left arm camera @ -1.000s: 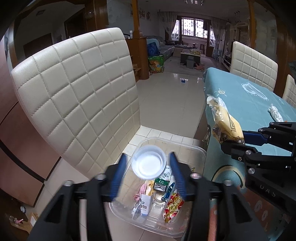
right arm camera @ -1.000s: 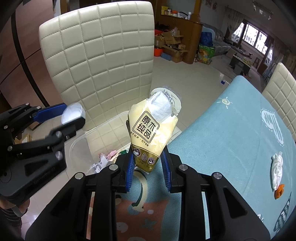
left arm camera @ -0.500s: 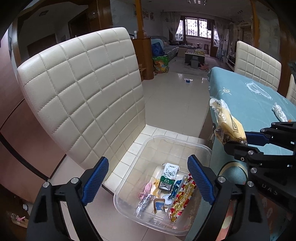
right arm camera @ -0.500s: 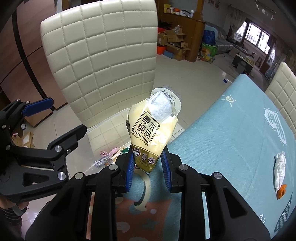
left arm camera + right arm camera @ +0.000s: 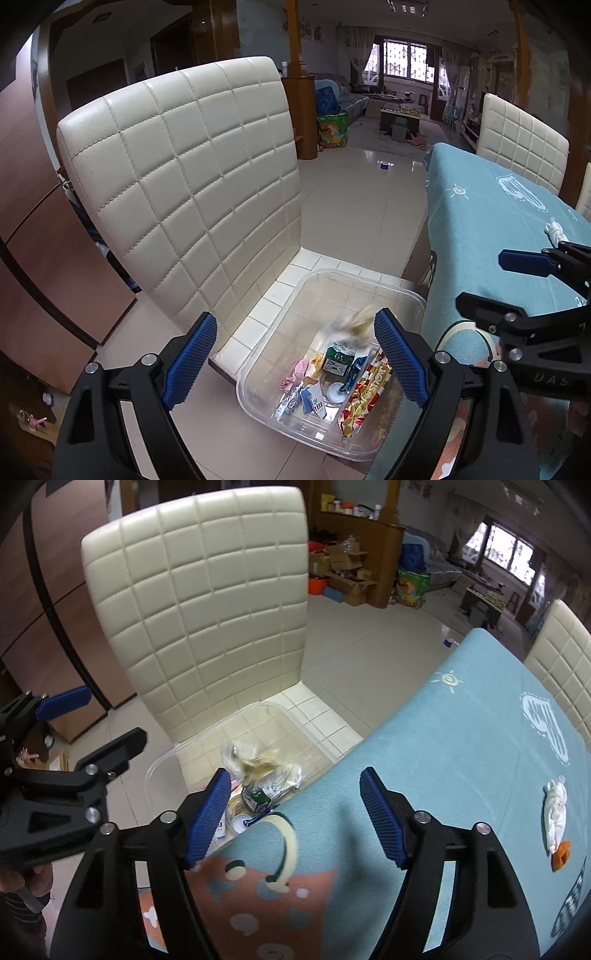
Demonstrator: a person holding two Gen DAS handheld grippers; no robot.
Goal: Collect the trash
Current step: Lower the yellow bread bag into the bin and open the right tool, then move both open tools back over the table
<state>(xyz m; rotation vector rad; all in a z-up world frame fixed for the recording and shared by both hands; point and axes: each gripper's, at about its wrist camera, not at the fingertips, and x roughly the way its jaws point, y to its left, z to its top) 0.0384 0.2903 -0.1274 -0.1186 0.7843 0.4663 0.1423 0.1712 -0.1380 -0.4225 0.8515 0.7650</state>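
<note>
Left wrist view: the left hand-held gripper [image 5: 295,354] is released, its blue pads spread wide with nothing between them. It hangs over a clear bin [image 5: 369,284] that sits on the seat of a cream quilted chair [image 5: 184,177]. Wrappers [image 5: 332,384] lie in the bin's near end, among them a red and gold one and a green and white one. A yellowish bag [image 5: 354,325] shows as a blur above them, inside the bin's outline, apparently in mid-air. The right hand-held gripper [image 5: 495,280] enters from the right, over the edge of the desk [image 5: 498,229] with its teal cloth; its jaws stand apart and hold nothing. A white crumpled scrap [image 5: 554,230] lies on the cloth beyond it.

Right wrist view: the right hand-held gripper [image 5: 291,808] has just been opening and is now released, with nothing between the pads. It is above the desk [image 5: 461,738] edge, next to the bin [image 5: 240,720]. The bag [image 5: 258,762] is a blur over the bin, clear of the pads, just above the wrappers [image 5: 255,797]. The left hand-held gripper [image 5: 96,720] shows at the left, spread wide and empty, with fingers of a hand [image 5: 26,878] below it. The white scrap [image 5: 556,812] lies on the cloth to the right, touching an orange bit [image 5: 560,856].
</note>
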